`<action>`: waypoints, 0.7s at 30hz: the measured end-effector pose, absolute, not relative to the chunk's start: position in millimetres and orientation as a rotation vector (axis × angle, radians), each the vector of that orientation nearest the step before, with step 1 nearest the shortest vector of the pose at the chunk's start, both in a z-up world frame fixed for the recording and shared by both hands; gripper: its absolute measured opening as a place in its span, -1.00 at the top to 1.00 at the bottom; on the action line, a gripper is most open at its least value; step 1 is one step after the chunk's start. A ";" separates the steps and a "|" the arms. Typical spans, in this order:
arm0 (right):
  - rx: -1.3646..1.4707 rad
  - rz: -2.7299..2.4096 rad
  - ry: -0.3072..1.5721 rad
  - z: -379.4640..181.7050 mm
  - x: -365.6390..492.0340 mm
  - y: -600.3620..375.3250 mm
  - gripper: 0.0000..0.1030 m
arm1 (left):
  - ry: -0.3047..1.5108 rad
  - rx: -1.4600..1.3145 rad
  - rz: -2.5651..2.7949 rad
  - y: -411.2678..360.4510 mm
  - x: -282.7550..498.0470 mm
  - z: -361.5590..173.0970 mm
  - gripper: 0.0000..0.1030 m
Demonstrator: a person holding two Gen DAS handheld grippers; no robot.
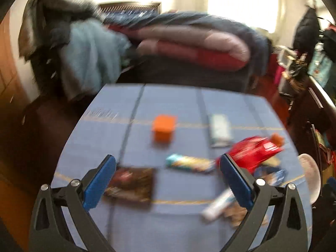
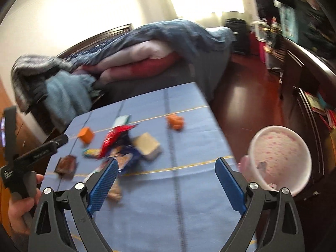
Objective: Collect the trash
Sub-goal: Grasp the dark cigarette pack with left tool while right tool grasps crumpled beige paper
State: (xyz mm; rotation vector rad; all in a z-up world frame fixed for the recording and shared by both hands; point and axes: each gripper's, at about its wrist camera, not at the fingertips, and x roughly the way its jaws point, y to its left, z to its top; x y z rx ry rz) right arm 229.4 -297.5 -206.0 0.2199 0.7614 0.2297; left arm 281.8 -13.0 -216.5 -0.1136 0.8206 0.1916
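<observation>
Hovering over a blue tablecloth (image 1: 184,103), both sets of tongs are spread wide with nothing between them, so the step looks like approach before a first pickup. The left gripper (image 1: 168,168) frames a dark brown wrapper (image 1: 132,183) touching its left pad and a teal-and-yellow snack packet (image 1: 190,163) ahead, with a red foil bag (image 1: 255,150) just beyond its right pad. The right gripper (image 2: 166,172) points at bare cloth, the litter heap off its left pad and a pink speckled bin (image 2: 281,157) beside the table. Next: lowering onto 1 wrapper, closing, then carrying it to the bin.
</observation>
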 end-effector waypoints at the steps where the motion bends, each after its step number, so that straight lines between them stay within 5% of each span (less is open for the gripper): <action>1: 0.211 0.245 0.765 -205.7 228.2 -288.7 -0.80 | 0.837 -0.134 0.196 -0.1 279.6 -222.2 -0.93; 21: 0.049 0.354 0.888 -238.7 230.7 -176.3 -0.80 | 0.959 -0.116 0.185 49.6 295.4 -292.3 -0.81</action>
